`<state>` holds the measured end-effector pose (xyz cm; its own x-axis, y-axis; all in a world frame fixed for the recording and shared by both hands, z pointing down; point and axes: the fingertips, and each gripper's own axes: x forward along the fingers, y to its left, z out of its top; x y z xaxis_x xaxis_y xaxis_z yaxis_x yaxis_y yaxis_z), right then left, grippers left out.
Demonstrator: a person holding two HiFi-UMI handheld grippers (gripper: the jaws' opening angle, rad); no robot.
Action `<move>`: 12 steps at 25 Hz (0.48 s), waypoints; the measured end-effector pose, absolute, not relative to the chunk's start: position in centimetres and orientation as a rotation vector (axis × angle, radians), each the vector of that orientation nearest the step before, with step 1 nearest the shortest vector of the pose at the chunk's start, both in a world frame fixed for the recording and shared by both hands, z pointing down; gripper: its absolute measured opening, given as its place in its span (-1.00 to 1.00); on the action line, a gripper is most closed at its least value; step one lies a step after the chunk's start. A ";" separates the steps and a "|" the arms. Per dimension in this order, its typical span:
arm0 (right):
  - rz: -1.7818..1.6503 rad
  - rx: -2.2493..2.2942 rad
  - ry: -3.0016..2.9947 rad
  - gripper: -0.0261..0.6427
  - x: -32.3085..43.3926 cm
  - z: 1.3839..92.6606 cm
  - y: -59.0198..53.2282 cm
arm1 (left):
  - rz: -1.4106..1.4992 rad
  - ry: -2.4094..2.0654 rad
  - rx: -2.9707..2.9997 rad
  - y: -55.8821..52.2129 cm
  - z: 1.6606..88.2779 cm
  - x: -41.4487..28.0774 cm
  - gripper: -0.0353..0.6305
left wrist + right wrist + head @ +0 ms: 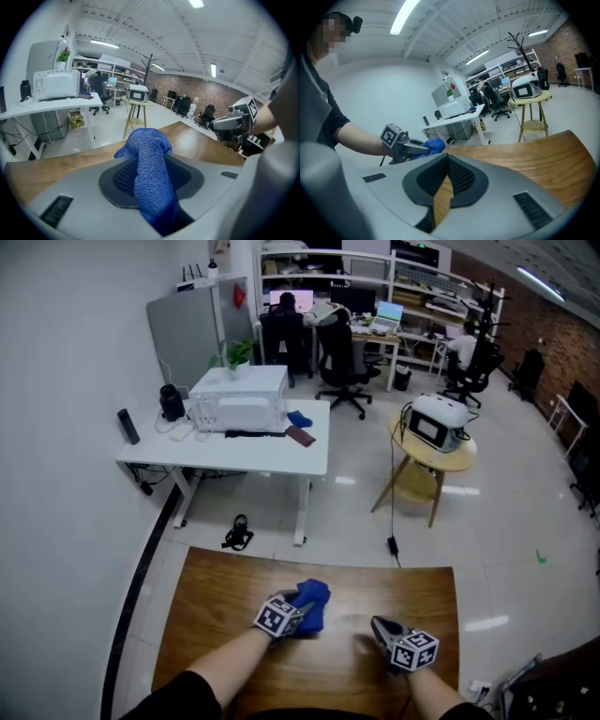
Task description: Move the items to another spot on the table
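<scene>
Blue cloth (149, 173) sits pinched in the left claw (302, 615) above the wooden worktop (216, 610); the right claw (376, 625), nearby, is closed and empty.

text: none legible | labels: none | numbers: none | signs: none

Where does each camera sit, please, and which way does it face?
Head view: on the person's head, facing steeply down at the wooden table; both forearms, the left gripper and the right gripper show.
Left gripper view: on that gripper, looking along jaws clamped on the blue cloth; the right gripper shows.
Right gripper view: on that gripper, looking along empty jaws; the left gripper and the person's sleeve show.
Shared: all three show the cloth.
</scene>
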<state>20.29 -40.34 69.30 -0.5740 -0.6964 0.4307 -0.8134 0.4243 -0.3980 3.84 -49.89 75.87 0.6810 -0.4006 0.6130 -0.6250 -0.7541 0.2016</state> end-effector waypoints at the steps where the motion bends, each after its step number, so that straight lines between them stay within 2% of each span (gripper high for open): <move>1: 0.861 1.313 -2.472 -0.94 20.6 69.9 -40.7 | 0.778 -0.820 2.493 -51.0 76.2 4.6 -0.49; 12: 0.843 1.332 -2.450 -0.94 22.6 73.7 -45.7 | 0.782 -0.908 2.436 -59.5 80.0 9.3 -0.49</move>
